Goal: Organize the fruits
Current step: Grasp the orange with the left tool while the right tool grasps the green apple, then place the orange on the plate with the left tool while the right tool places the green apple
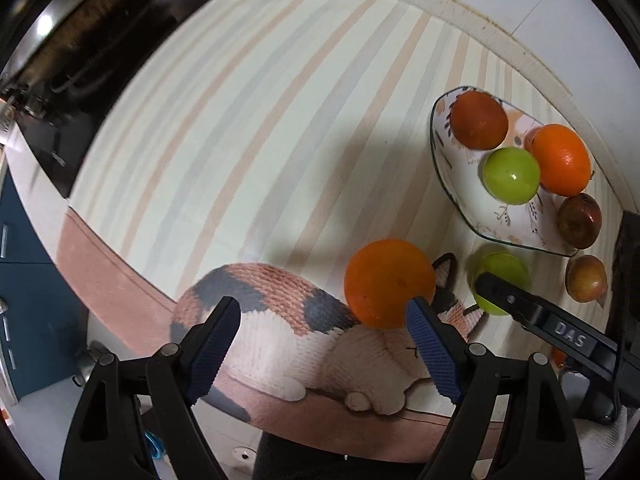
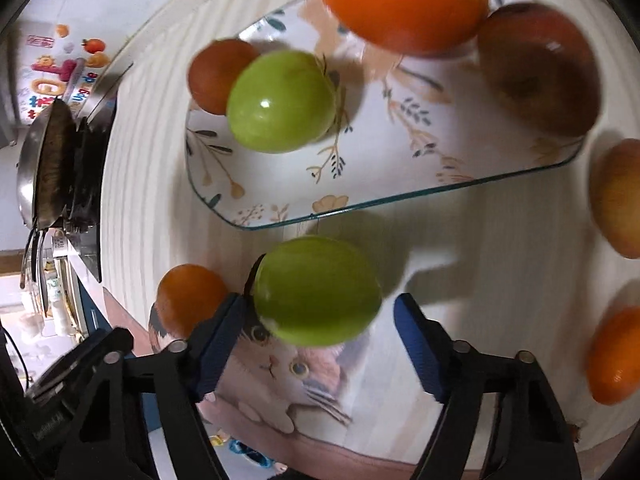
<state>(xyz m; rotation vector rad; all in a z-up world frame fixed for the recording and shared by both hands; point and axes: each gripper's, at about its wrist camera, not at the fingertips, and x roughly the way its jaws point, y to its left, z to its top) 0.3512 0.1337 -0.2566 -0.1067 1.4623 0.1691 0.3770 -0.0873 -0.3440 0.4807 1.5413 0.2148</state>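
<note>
A floral glass plate [image 1: 460,184] [image 2: 280,184] holds a dark orange fruit [image 1: 478,120], a green apple [image 1: 511,176] [image 2: 282,100], an orange [image 1: 562,158] [image 2: 404,0] and a red apple [image 1: 579,221] [image 2: 540,68]. On the mat lie an orange [image 1: 386,282] [image 2: 188,300], a green apple [image 1: 502,268] [image 2: 316,290] and a reddish apple [image 1: 586,284] [image 2: 618,196]. My left gripper [image 1: 324,344] is open, its right finger by the loose orange. My right gripper [image 2: 320,344] is open around the loose green apple; its finger [image 1: 520,304] shows in the left wrist view.
A striped mat with a cat picture [image 1: 280,312] covers the counter. A stove with a pan [image 2: 52,160] stands at the far left. Another orange [image 2: 614,356] lies at the right edge of the right wrist view.
</note>
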